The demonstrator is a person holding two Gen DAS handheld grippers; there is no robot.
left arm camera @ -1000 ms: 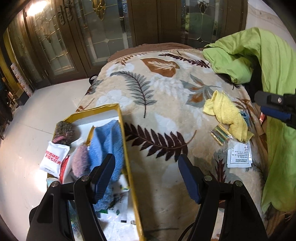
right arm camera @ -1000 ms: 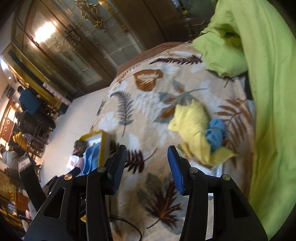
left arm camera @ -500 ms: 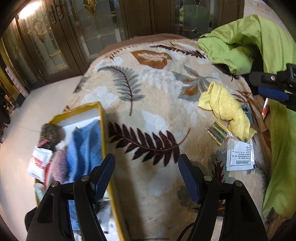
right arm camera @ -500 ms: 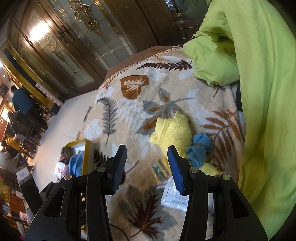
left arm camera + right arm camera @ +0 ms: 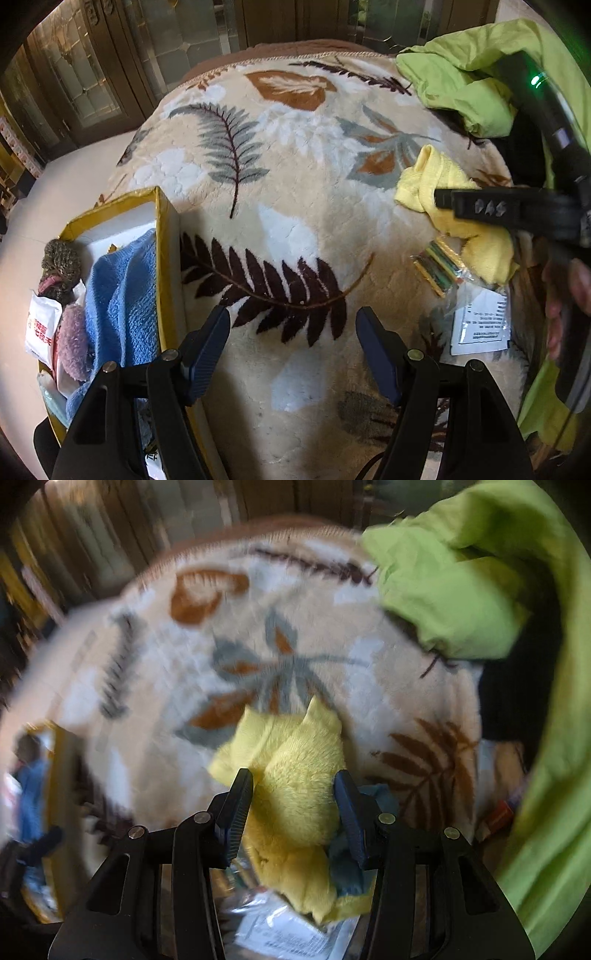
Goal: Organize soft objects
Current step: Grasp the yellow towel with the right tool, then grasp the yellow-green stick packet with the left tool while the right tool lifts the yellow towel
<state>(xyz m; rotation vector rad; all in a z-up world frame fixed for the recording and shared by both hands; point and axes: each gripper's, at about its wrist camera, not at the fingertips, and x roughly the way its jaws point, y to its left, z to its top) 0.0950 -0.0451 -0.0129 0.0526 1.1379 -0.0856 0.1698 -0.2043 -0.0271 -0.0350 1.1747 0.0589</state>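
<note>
Lying crumpled on a leaf-patterned blanket [image 5: 295, 206], a fluffy yellow cloth [image 5: 299, 794] sits between the fingers of the right gripper [image 5: 293, 805], with a blue cloth [image 5: 347, 864] tucked against it (the right wrist view is blurred). Its jaws have just been opening and straddle the yellow cloth without clearly pressing it. A second ago this gripper hung higher, the cloth ahead of it. The left gripper [image 5: 291, 347] is released and empty over the blanket, beside a yellow-rimmed box [image 5: 162, 258] holding a blue towel [image 5: 122, 295]; it has drifted away from the box.
</note>
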